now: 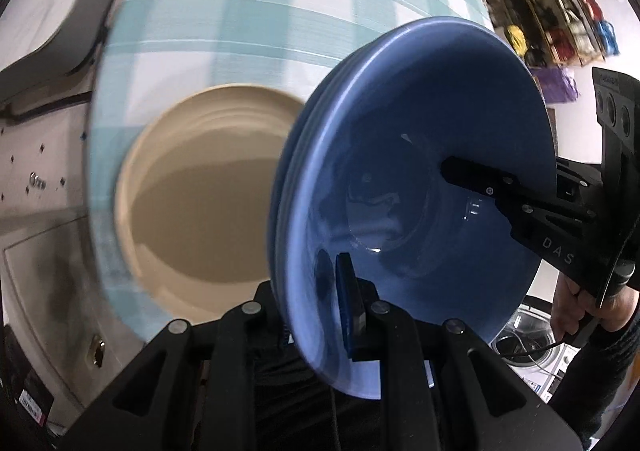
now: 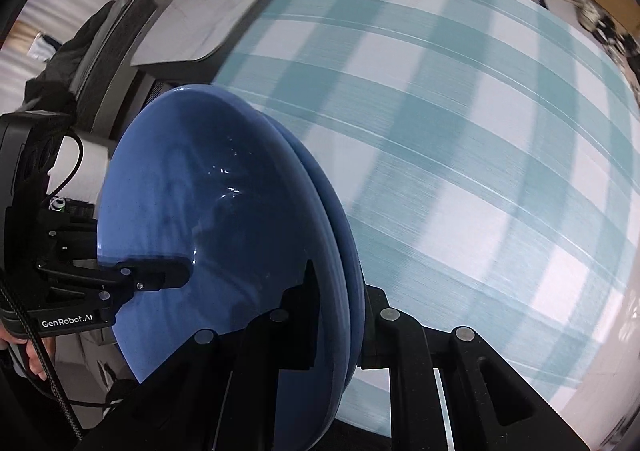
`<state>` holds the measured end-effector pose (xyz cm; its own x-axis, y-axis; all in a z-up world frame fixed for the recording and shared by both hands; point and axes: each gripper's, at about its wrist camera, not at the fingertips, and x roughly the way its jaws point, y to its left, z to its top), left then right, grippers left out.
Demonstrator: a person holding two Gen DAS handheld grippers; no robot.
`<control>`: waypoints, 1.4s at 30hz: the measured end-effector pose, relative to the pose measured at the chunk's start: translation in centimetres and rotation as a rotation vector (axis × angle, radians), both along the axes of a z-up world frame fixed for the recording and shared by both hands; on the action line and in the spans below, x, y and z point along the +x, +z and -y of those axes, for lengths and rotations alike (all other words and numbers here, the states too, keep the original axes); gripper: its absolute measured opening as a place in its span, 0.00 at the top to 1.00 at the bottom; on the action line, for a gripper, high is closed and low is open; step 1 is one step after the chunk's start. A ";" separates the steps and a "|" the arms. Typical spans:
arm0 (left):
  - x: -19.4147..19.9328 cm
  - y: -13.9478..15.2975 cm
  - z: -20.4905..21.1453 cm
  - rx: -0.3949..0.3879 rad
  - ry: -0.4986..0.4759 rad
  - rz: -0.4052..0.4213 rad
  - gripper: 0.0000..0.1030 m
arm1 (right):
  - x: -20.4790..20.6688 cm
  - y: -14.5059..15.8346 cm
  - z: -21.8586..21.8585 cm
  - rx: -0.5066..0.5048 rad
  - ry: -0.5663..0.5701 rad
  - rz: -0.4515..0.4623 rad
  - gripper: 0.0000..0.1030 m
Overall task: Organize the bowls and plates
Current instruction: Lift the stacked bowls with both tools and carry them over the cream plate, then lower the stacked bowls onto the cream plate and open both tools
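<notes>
My left gripper (image 1: 320, 315) is right at the lens, jaws clenched on the near rim of the blue plates (image 1: 400, 179), one pad (image 1: 348, 303) pressed to the top plate's inner face. It's a stack, several rims showing edge-on. Across the dish my right gripper (image 1: 452, 171) reaches in from the far rim, jaws clamped on that edge too; in its own view, the right gripper (image 2: 340, 315) straddles the rim. The stack hangs tilted between both hands, clear of the bench (image 1: 248, 3). Below it sits a beige plate (image 1: 200, 187) on the blurred teal-checked cloth (image 2: 460, 131).
</notes>
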<state>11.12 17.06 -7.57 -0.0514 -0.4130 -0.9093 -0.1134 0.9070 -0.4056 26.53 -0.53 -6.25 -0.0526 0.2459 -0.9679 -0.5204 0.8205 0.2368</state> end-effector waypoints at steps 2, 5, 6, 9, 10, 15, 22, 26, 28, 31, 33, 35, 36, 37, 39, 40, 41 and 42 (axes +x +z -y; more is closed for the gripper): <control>-1.0 -0.4 -1.6 -0.002 0.026 -0.003 0.84 | -0.3 -0.1 -2.0 0.002 0.023 -0.007 0.88; -2.6 -1.1 -3.6 -0.004 0.058 -0.013 0.84 | -0.6 -0.8 -4.5 0.002 0.051 -0.013 0.88; -3.0 -1.3 -4.0 -0.002 0.066 -0.018 0.84 | -0.8 -1.0 -5.2 0.002 0.061 -0.018 0.88; -3.4 -2.2 -4.5 0.000 0.084 -0.032 0.84 | -1.2 -2.0 -7.0 0.000 0.079 -0.032 0.88; -3.5 -2.5 -4.7 -0.001 0.090 -0.035 0.84 | -1.3 -2.4 -7.4 -0.002 0.079 -0.038 0.88; -2.2 -3.9 -5.4 -0.010 0.105 -0.045 0.84 | -1.6 -3.8 -8.4 -0.009 0.091 -0.058 0.88; -1.9 -4.6 -5.8 -0.011 0.130 -0.049 0.84 | -1.4 -5.4 -8.6 -0.009 0.090 -0.066 0.88; -1.6 -4.4 -5.7 -0.006 0.135 -0.047 0.84 | -1.0 -5.7 -8.8 -0.010 0.076 -0.075 0.88; -1.4 -4.8 -5.7 -0.016 0.134 -0.058 0.84 | -0.8 -6.0 -8.8 -0.014 0.071 -0.085 0.88; -1.3 -5.0 -5.9 -0.035 0.144 -0.068 0.84 | -0.5 -6.7 -8.8 -0.017 0.088 -0.093 0.88; -1.3 -5.1 -6.0 -0.045 0.148 -0.073 0.83 | -0.6 -6.7 -8.9 -0.008 0.088 -0.096 0.88; -1.4 -5.1 -6.2 -0.045 0.160 -0.071 0.83 | -0.7 -6.7 -9.0 -0.009 0.100 -0.096 0.88; -1.4 -5.0 -6.3 -0.042 0.168 -0.068 0.82 | -0.6 -6.7 -9.0 -0.012 0.101 -0.101 0.88; -1.4 -4.8 -6.5 -0.030 0.174 -0.055 0.80 | -0.6 -6.7 -9.0 -0.014 0.103 -0.095 0.88; -1.5 -4.4 -7.1 -0.002 0.191 -0.024 0.72 | -0.7 -6.5 -9.0 -0.012 0.127 -0.057 0.87; -1.5 -4.3 -7.3 0.006 0.200 -0.015 0.69 | -0.8 -6.1 -8.9 -0.001 0.133 -0.032 0.85; -1.6 -3.9 -7.7 0.017 0.220 0.003 0.64 | -0.9 -5.8 -8.8 0.002 0.134 -0.015 0.83; -1.8 -3.6 -8.0 0.023 0.233 0.019 0.60 | -0.9 -5.4 -8.7 0.008 0.137 0.000 0.80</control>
<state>9.36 25.02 -11.21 0.0599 -0.3907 -0.9186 -0.3132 0.8664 -0.3889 25.59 8.15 -11.70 -0.0861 0.2444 -0.9659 -0.6277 0.7395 0.2431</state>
